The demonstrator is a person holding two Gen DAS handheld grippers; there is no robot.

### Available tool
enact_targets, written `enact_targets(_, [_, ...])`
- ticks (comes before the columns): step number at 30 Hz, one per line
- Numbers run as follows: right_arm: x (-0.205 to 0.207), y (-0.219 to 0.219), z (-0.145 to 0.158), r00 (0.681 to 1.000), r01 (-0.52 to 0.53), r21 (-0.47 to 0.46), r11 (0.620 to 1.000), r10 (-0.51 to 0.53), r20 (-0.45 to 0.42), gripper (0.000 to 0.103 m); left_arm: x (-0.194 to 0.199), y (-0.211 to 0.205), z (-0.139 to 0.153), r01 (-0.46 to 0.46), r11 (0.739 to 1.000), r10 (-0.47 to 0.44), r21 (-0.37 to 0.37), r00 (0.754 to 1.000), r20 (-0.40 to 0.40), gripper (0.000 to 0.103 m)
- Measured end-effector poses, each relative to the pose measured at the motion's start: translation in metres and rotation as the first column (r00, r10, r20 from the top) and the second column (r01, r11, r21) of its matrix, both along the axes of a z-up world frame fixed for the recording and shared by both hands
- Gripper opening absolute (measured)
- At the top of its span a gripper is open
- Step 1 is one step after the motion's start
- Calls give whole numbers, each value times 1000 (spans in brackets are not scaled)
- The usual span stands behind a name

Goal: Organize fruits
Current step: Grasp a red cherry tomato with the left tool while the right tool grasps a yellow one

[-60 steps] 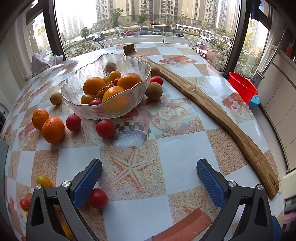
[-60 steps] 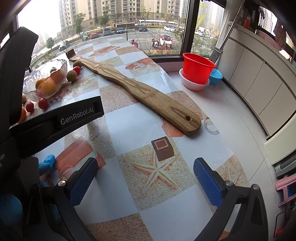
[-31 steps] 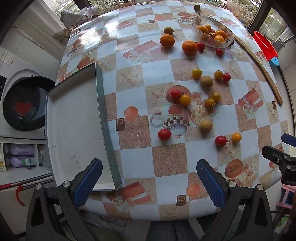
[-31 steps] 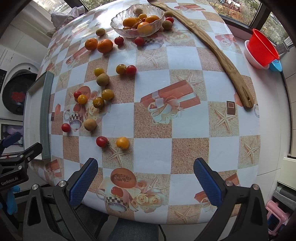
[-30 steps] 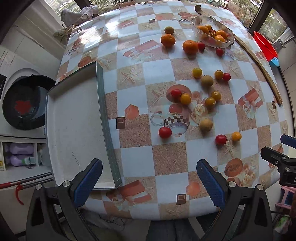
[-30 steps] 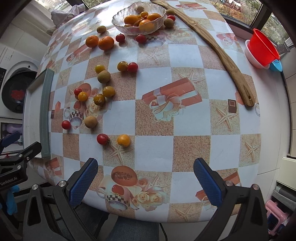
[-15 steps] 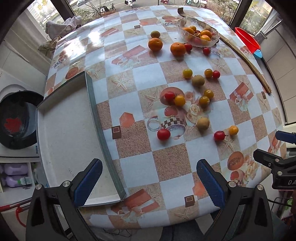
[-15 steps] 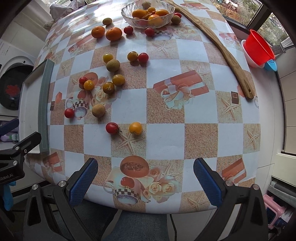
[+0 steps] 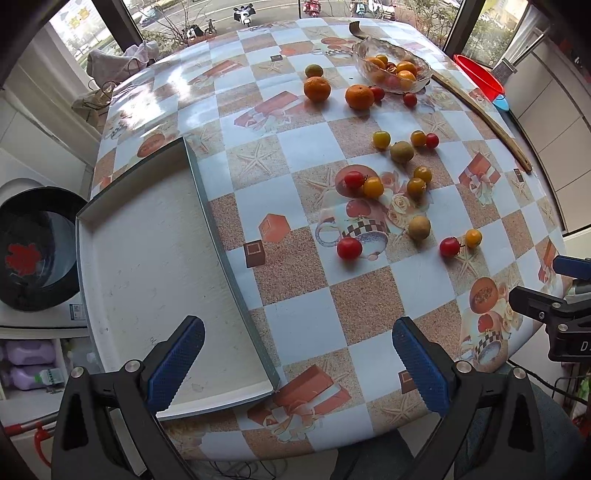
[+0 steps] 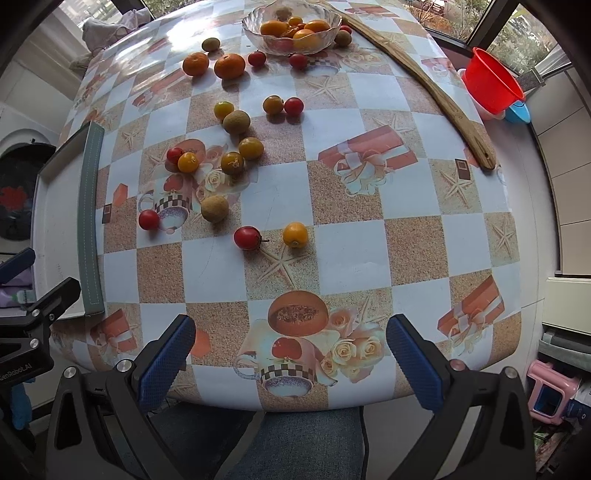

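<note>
Fruits: loose on the round table with checked, printed oilcloth (image 10: 369, 236), scattered from centre to far edge, presumably awaiting sorting.
Shallow white rectangular tray with grey-green rim (image 9: 147, 266): holds nothing; set at the table's left, likely as a destination.
Clear scalloped glass bowl (image 10: 291, 22): holds several oranges and small tomatoes, exact count unclear.
Two large oranges (image 10: 229, 65): near the bowl.
Red cherry tomato (image 10: 246, 237) and yellow cherry tomato (image 10: 294, 234): nearest.
Left gripper (image 9: 295, 354), right gripper (image 10: 290, 354): both spread wide, holding nothing, raised over the near edge.
</note>
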State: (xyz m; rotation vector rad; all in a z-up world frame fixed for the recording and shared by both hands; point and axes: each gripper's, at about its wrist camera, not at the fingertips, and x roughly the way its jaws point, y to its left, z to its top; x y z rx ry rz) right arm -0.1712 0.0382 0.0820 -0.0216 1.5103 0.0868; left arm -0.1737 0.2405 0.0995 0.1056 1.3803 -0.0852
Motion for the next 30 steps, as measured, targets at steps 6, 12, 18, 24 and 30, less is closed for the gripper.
enact_targets(6, [1,5,3,1000,-28,-13,1000,28,2,103,0,5,-2,-28,1000,28,-8,1000,0,102])
enact_targets(12, [2,-1,-1,999,-47,-17,999,46,-13,103,3,5,-6,-72,997,72,-17,997,-2,102])
enact_targets(18, [2,-7,-12,998,-48,-13,999,48,-39,103,9,0,-15,-73,997,73,-8,997,-22,102])
enact_targets(24, [3,-6,-20,997,-56,-7,998,56,-46,103,20,-11,-23,-62,998,62,-9,998,-27,102])
enact_targets(30, [6,-7,-29,997,-49,-1,999,49,-52,103,28,-23,-33,-37,999,37,-7,999,-40,102])
